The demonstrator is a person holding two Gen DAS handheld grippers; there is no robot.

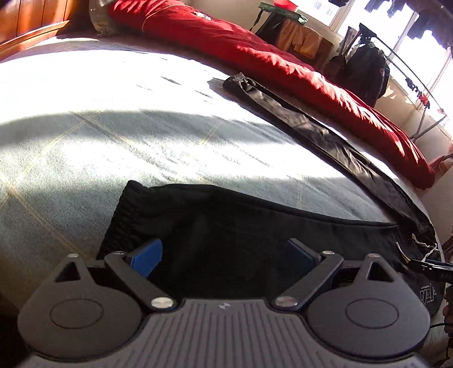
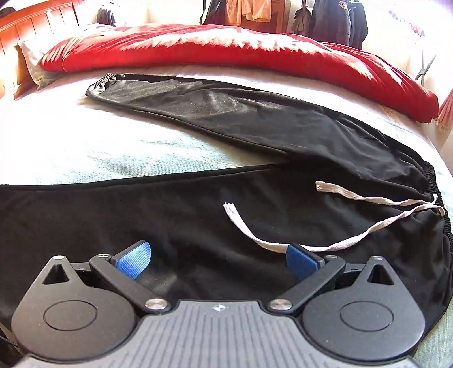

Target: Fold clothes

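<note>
Black jogging trousers [image 2: 254, 136] lie spread flat on the bed, legs apart in a V, the elastic waistband [image 2: 436, 195] at the right. A white drawstring [image 2: 368, 226] trails across the near leg. My right gripper [image 2: 218, 259] is open low over the near leg, close to the drawstring, nothing between its blue pads [image 2: 134, 261]. In the left wrist view the near leg's ribbed cuff [image 1: 124, 220] sits just ahead of my left gripper [image 1: 225, 259], which is open over the black cloth [image 1: 240, 220]. The far leg [image 1: 311, 124] stretches away at the right.
A pale blue-grey bedspread [image 1: 141, 141] covers the bed, sunlit in patches. A red quilt [image 2: 226, 48] is heaped along the far side, a pillow [image 2: 31, 65] by the wooden headboard [image 2: 34, 19]. Hanging clothes [image 1: 371, 73] and a drying rack [image 1: 419, 93] stand beyond the bed.
</note>
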